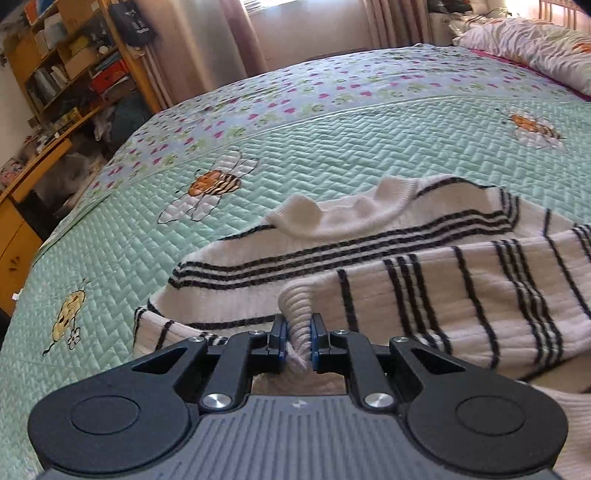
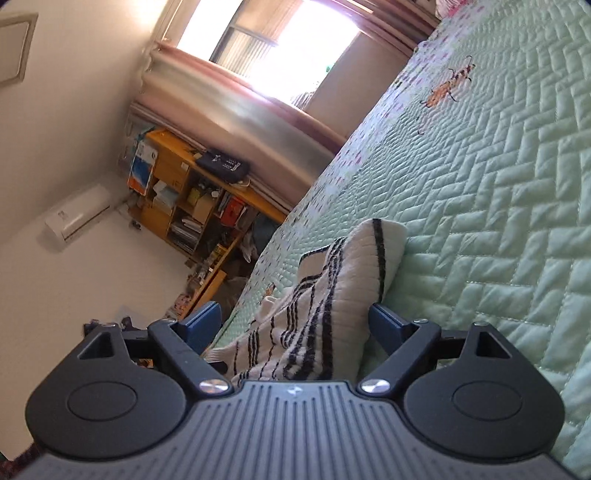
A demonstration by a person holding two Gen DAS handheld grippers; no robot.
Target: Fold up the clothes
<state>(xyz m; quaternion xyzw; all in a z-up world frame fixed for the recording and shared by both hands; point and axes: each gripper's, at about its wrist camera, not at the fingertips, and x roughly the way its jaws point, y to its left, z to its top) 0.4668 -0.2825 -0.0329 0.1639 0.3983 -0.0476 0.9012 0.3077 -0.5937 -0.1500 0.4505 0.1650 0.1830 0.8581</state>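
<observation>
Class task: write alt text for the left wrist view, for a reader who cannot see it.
The left gripper is shut on a ribbed cuff of a white sweater with black stripes, which lies partly folded on a mint-green quilted bedspread embroidered with bees. A cluttered wooden bookshelf and curtains stand beyond the bed.

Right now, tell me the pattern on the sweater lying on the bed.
The sweater is cream-white knit with thin black stripes, some grouped; the left wrist view shows it best.

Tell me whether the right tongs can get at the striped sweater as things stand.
Probably yes. The right tongs stand open with the sweater bunched straight ahead between the fingers, nothing in front of it. The left tongs already pinch its cuff.
</observation>
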